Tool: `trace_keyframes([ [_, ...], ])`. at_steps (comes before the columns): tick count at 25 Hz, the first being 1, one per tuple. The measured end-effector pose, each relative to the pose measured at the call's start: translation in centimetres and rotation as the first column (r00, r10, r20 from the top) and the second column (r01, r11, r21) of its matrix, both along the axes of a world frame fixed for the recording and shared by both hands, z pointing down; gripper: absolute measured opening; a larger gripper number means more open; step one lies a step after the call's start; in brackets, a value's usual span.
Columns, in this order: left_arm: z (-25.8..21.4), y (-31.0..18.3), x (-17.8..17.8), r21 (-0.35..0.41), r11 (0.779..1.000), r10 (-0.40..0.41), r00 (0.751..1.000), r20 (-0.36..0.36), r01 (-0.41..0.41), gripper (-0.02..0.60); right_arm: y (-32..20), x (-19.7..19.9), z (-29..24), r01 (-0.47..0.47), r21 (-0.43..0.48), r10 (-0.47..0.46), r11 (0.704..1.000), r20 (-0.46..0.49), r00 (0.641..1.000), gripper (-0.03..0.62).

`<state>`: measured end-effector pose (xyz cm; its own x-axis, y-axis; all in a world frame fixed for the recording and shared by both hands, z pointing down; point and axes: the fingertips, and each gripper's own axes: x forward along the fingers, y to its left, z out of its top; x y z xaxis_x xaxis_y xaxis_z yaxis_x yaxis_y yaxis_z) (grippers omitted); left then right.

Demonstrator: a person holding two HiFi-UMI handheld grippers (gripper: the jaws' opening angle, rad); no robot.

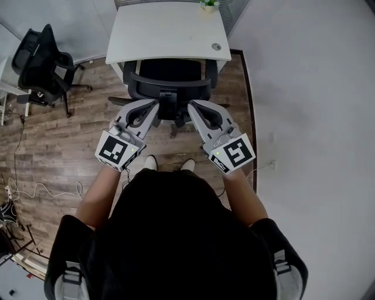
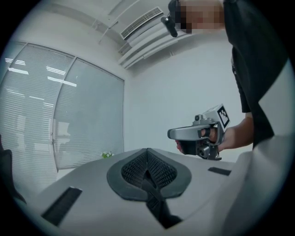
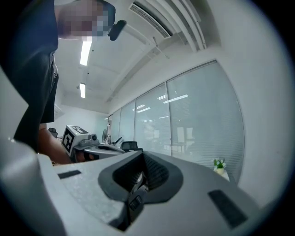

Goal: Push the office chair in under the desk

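A black office chair (image 1: 168, 85) stands with its seat partly beneath the white desk (image 1: 167, 32), its curved backrest and centre post toward me. My left gripper (image 1: 154, 104) is shut and empty, its tip close to the backrest left of the post. On the other side of the post my right gripper (image 1: 191, 105) is likewise shut with nothing in it. Whether either tip touches the chair I cannot tell. In the left gripper view the closed jaws (image 2: 147, 162) point across the room, with the right gripper (image 2: 196, 134) beside them. The right gripper view shows its jaws (image 3: 140, 174) closed too.
A second black office chair (image 1: 44, 65) stands at the far left on the wood floor. A small potted plant (image 1: 208, 4) sits on the desk's far edge. Cables (image 1: 35, 190) trail along the floor at left. My shoes (image 1: 151, 162) are just behind the chair.
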<state>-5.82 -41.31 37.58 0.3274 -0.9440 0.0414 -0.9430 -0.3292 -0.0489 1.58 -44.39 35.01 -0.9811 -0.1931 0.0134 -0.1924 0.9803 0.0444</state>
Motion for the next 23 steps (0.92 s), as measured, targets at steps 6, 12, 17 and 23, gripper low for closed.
trace_keyframes([
  [6,-1.4,-0.3,-0.4,0.022,1.0,-0.017,1.0,0.014,0.016,-0.005,-0.5,0.1,-1.1,-0.016,0.02,0.016,1.0,0.014,1.0,0.003],
  [12,-1.8,-0.3,-0.1,0.046,0.999,-0.012,0.999,0.038,0.011,-0.005,-0.4,-0.1,-1.1,-0.016,0.03,0.016,0.999,0.017,1.0,0.003],
  [17,-1.6,-0.1,-0.4,0.031,0.999,-0.024,0.999,0.039,0.022,-0.005,-0.3,-0.2,-1.5,-0.02,0.035,0.019,0.999,0.029,0.999,0.003],
  [23,-1.9,-0.3,-0.2,0.05,0.999,-0.01,0.999,0.051,0.007,-0.005,-0.6,-0.4,-1.4,-0.023,0.03,0.022,0.999,0.028,0.999,0.003],
])
